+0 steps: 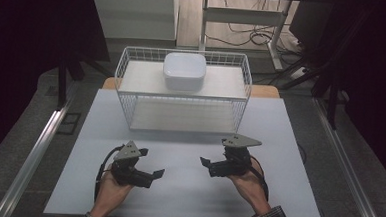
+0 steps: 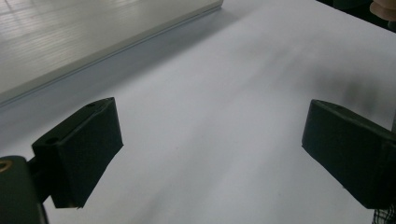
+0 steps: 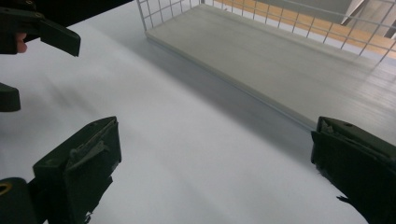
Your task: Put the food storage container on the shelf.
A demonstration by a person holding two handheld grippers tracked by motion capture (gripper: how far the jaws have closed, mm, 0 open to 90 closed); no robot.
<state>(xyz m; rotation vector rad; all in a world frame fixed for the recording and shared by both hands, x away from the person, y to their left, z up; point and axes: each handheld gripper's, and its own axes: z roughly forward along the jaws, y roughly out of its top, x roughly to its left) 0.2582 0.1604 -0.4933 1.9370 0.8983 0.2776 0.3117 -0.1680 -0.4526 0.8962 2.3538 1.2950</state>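
Note:
A white wire rack [image 1: 126,92] stands at the back of the white table [image 1: 186,198]. A white square bowl [image 1: 184,70] rests on its upper board. My left gripper [image 1: 150,162] lies low over the table's front left, held in a hand, its jaws wide apart and empty. My right gripper [image 1: 216,152] is at the front right, close to the rack's front edge, also open and empty. In the left gripper view the left gripper [image 2: 212,149] has bare table between its jaws. In the right gripper view the right gripper [image 3: 215,163] faces the rack's lower board [image 3: 280,60].
The left gripper [image 3: 37,32] appears at the upper left of the right gripper view. Grey floor and metal rails [image 1: 33,155] flank the table. Cables and a desk frame [image 1: 246,16] lie beyond the rack.

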